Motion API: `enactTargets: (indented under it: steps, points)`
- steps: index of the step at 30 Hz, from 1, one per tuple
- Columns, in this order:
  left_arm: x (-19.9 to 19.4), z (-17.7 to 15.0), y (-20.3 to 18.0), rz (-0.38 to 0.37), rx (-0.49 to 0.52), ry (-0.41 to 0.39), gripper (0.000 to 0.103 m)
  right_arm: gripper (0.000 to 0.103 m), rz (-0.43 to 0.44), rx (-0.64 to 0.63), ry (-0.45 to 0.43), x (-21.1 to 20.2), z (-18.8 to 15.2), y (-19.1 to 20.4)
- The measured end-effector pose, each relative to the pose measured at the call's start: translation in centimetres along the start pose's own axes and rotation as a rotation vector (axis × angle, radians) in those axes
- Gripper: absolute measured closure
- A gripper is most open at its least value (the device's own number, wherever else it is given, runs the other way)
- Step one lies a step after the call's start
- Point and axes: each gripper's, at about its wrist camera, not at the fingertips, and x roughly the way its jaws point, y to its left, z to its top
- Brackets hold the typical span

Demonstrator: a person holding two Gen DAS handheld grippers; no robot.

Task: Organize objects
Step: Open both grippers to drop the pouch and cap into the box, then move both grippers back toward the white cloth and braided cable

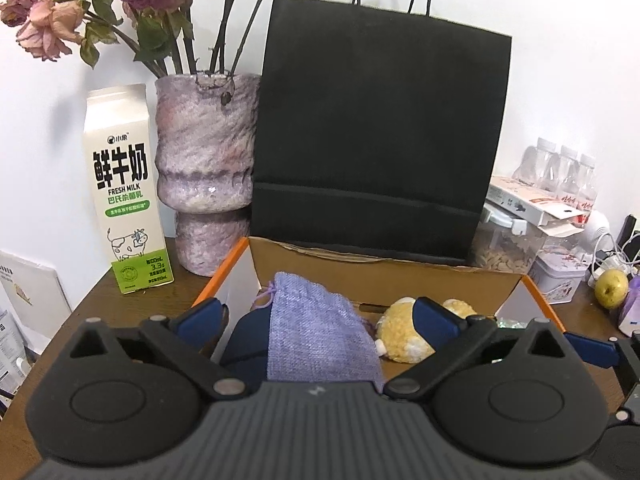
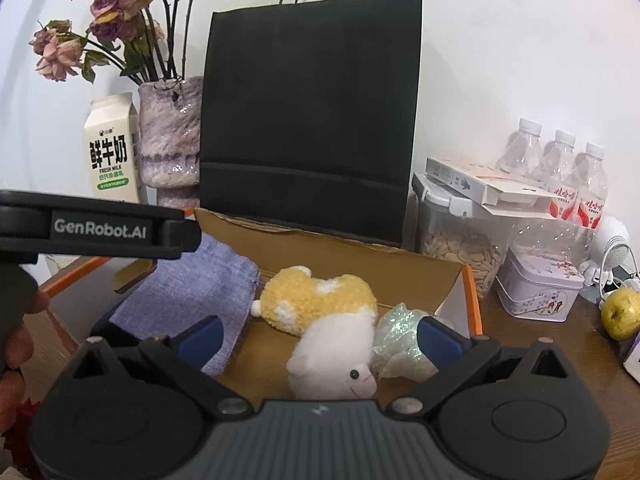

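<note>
Left gripper (image 1: 316,316) fingers spread wide, gripped nothing, above purple pouch (image 1: 316,340) in box (image 1: 360,268). Right gripper (image 2: 318,334) fingers wide apart, empty, over white plush (image 2: 332,360). Yellow plush (image 2: 316,300) beside pouch. Box sat on table (image 1: 128,312).

I see a dark brown wooden table (image 1: 120,300) carrying everything. On it stand a white and green fresh-milk carton (image 1: 126,188), a mottled purple ceramic vase (image 1: 206,176), an open cardboard box with orange edges (image 2: 474,300), a tall black paper bag (image 1: 380,128), a clear plastic container of seeds (image 2: 460,248), a white printed tin (image 2: 540,290) and a yellow-green apple (image 2: 622,314).
</note>
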Motion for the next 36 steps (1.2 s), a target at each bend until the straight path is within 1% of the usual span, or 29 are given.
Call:
enactTargets:
  steps: [7,13,22,36]
  points:
    - [-3.1,-0.2,0.2,-0.029,-0.009,-0.029,0.000,0.000,0.006,-0.002,-0.013,-1.5,-0.3,0.0]
    - [-5.6,-1.0,0.5,-0.042,-0.003,-0.030,0.000,0.000,0.011,-0.005,-0.035,-4.0,-0.8,0.1]
    - [-9.9,-3.1,1.5,-0.052,-0.009,-0.031,0.000,0.000,0.032,-0.017,-0.047,-8.0,-2.2,0.4]
    - [-15.4,-6.9,2.4,-0.043,-0.003,0.001,0.000,0.000,0.059,-0.050,-0.038,-13.9,-5.7,2.0]
